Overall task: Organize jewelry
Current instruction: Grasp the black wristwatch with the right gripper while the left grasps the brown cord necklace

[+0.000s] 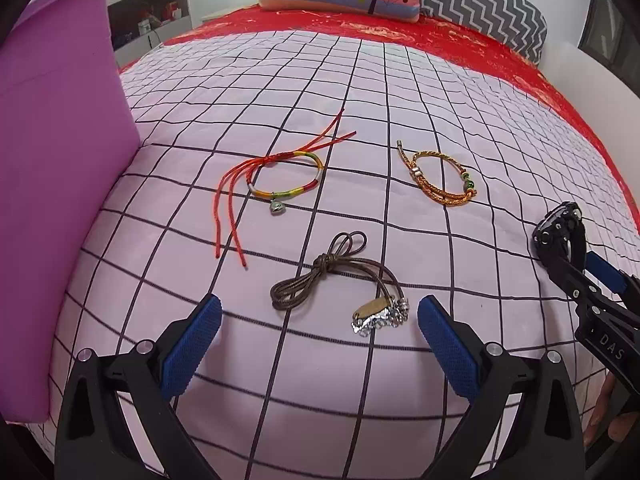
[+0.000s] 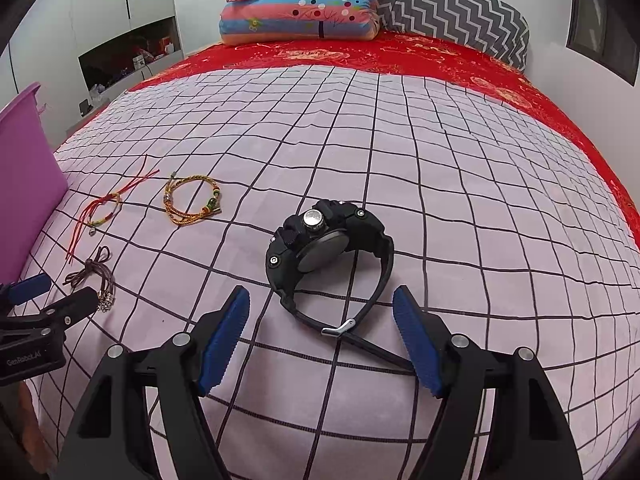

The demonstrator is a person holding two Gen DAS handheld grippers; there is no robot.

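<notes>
My left gripper (image 1: 319, 320) is open, its blue pads either side of a brown cord necklace (image 1: 320, 276) with a metal tag, lying on the checked bedspread. Beyond it lie a red-and-yellow string bracelet (image 1: 286, 178) and an orange braided bracelet (image 1: 442, 178). My right gripper (image 2: 321, 320) is open just short of a black wristwatch (image 2: 324, 248), its strap end between the pads. The necklace (image 2: 90, 274), string bracelet (image 2: 104, 210) and braided bracelet (image 2: 192, 202) show at the left of the right wrist view. A purple bin (image 1: 60, 160) stands at the left.
The pale checked bedspread (image 2: 480, 200) covers the near bed, a red sheet (image 2: 400, 56) behind it. Striped and zigzag pillows (image 2: 304, 12) sit at the head. A wall (image 1: 592, 80) runs along the right. The right gripper (image 1: 592, 292) shows in the left wrist view.
</notes>
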